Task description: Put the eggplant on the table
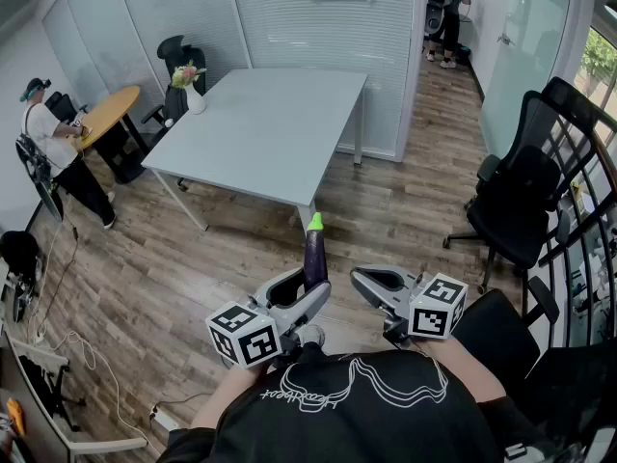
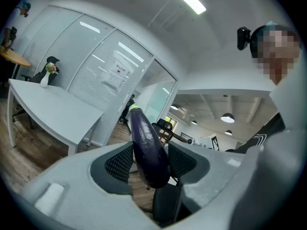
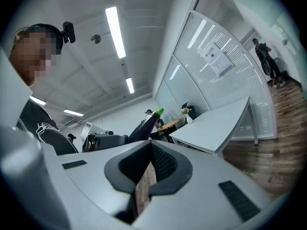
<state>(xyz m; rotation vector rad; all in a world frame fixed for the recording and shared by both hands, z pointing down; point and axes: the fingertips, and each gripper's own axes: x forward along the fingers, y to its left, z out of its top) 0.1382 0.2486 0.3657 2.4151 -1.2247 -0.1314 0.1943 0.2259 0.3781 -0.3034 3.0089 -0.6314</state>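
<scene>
A dark purple eggplant (image 1: pixel 314 254) with a green stem stands up between the jaws of my left gripper (image 1: pixel 307 287), which is shut on its lower part. In the left gripper view the eggplant (image 2: pixel 146 145) fills the gap between the two dark pads (image 2: pixel 120 163). My right gripper (image 1: pixel 371 283) is beside it on the right, empty, with its jaws nearly together (image 3: pixel 149 164); from there the eggplant (image 3: pixel 146 123) shows to the left. The light grey table (image 1: pixel 260 133) stands ahead across the wooden floor, well beyond both grippers.
A white vase with flowers (image 1: pixel 193 90) stands on the table's far left corner. Black office chairs (image 1: pixel 521 201) are on the right. A person (image 1: pixel 53 148) stands at a round wooden table (image 1: pixel 106 114) on the left, and another person (image 1: pixel 448 8) is far back.
</scene>
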